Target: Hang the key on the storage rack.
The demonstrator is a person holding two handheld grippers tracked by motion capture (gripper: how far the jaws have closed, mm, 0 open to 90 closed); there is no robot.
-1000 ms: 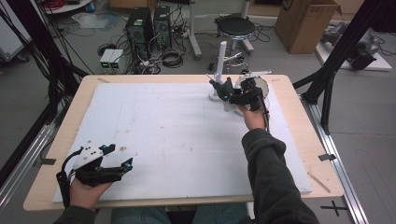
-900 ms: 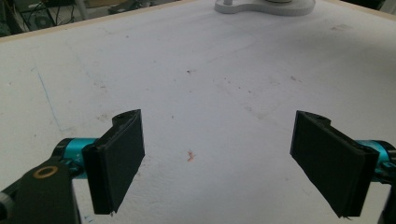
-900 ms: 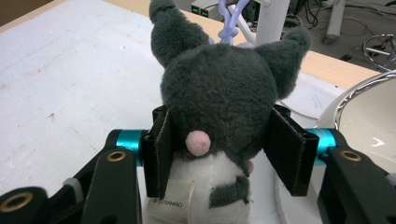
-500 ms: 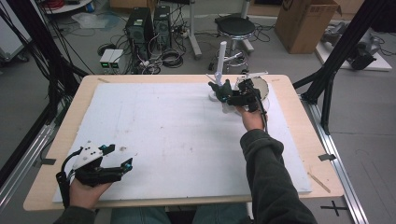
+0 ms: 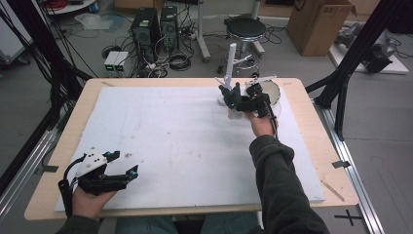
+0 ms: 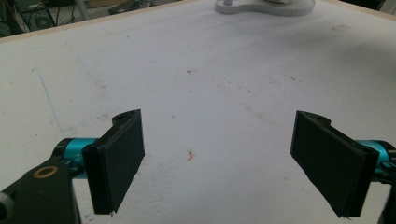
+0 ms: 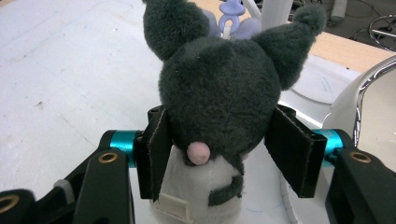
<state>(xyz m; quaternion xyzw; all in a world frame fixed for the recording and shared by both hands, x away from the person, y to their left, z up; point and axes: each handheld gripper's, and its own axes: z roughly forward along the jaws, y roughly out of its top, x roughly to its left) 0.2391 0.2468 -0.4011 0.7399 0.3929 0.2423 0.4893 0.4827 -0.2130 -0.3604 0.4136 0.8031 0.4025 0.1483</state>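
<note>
We take the white stand (image 5: 229,73) at the far edge of the desk (image 5: 311,146) as our landmark. Just in front of its base, on the white foam sheet (image 5: 185,141), the right gripper (image 5: 237,100) has a plush toy (image 7: 219,98) between its jaws. In the right gripper view we see the toy from behind – a dark, fuzzy head with two pointed ears, a small pink tail and a white lower body with a tag. The jaws have just been opening: the left pad lies against the toy's side, the right one stands a little off the fur, so we read the grip as let go, with the toy upright on the sheet between them. A lilac charm (image 7: 229,16) shows past the head, towards the stand's post. Right of the stand, close beside the toy, sits a round white dish (image 5: 271,90) with a chrome rim.

The left gripper (image 5: 122,170) is well apart from the stand – at the near left corner of the sheet, resting low in the person's hand. Its jaws stand wide with bare foam between them, and the stand's base (image 6: 264,5) shows far ahead in the left gripper view.
</note>
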